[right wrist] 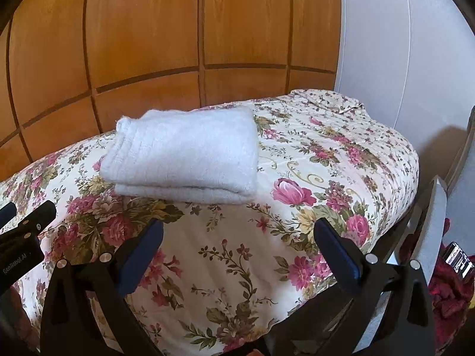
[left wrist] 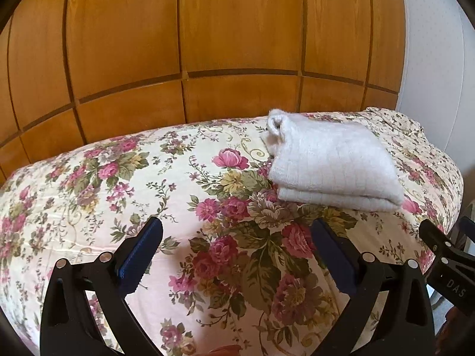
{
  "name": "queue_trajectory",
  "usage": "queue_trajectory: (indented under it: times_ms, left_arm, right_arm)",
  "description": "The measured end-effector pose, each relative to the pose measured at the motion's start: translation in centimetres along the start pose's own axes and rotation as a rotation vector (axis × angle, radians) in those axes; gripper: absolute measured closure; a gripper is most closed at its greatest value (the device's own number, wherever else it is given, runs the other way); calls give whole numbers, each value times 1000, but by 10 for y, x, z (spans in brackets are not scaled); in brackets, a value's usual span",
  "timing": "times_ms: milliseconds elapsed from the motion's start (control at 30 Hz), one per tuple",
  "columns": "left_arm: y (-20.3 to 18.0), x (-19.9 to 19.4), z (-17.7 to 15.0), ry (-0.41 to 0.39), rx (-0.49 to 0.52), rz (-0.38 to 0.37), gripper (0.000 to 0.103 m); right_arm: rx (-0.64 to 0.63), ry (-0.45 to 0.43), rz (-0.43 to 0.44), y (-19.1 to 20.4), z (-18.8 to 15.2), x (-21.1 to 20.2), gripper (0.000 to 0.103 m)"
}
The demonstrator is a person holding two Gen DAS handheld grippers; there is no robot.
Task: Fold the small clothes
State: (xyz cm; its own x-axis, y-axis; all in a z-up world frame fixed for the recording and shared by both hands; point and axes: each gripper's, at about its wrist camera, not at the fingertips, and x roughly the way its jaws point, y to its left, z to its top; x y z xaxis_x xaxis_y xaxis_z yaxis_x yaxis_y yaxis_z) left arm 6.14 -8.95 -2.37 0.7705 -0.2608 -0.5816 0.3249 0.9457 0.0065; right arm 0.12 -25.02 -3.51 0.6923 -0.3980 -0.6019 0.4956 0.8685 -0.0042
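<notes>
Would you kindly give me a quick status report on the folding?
Left claw open, empty; right claw likewise. Fluffy white knit garment folded on floral quilted bedspread, untouched. Nothing between claws and garment.

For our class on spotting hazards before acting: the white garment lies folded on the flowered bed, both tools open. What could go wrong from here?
1. The folded white garment is thick and fluffy; a tool pinching only its top layer might pull the fold apart.
2. The left tool and right tool hover close together; they may collide when reaching.
3. The soft floral bedspread could get pinched along with the garment.
</notes>
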Motion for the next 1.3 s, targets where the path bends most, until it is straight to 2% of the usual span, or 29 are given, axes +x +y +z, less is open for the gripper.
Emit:
queue_trajectory:
  times_ms: [1300]
  left_arm:
    - [-3, -1, -4, 20, 1, -8, 4]
  right_arm:
    - [15, 15, 12, -5, 2, 2, 2]
